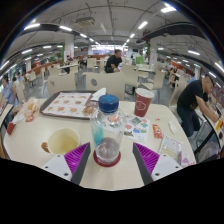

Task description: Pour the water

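Your gripper (107, 158) sits low at the near edge of the round white table (170, 128), its two fingers spread apart, purple pads (76, 155) facing inward. The clear water bottle (106, 130) with its blue cap (108, 103) stands upright on the table between the fingers; a gap shows at either side, so the grip is released, not clamped on it.

Observed around the bottle:
- A pale yellow cup (63, 141) stands just left of the bottle, near the left finger.
- A red cup (143, 102) stands farther off, to the right of the bottle.
- A clear glass (170, 151) sits to the near right, beside the right finger.
- A tray (70, 104) with a patterned surface lies at the far left of the table.
- Small packets (138, 127) lie just right of the bottle; what they are cannot be made out.

Beyond the table, one person (114, 62) sits at a far desk, and another (190, 100) leans in at the right side.
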Demonstrator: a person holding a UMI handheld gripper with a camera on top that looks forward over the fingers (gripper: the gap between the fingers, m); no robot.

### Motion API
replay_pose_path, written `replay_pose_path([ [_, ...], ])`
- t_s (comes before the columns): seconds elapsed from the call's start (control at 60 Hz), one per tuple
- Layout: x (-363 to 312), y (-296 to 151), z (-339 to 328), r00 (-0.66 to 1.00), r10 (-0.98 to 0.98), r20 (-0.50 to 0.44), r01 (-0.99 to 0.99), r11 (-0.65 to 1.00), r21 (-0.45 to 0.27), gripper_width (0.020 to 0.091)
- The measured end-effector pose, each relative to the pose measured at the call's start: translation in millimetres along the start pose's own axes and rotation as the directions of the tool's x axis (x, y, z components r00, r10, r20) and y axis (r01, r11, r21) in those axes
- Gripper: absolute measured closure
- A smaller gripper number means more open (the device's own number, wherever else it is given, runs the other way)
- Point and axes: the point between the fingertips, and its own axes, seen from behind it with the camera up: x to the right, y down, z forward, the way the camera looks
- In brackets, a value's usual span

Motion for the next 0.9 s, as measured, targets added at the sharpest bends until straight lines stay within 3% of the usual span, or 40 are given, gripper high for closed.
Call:
replay_pose_path([
  [0.283, -20.3, 28.8, -98.6, 0.999, 0.031, -0.045, -0.035, 0.995, -0.095, 0.0254],
  [0.55, -58.7, 35.8, -171.3, 0.998, 0.018, -0.068, -0.025, 0.995, -0.099, 0.0252],
  [0.9, -84.4, 32.7, -188.8, 0.999, 0.003, -0.045, -0.007, 0.997, -0.073, 0.0255],
])
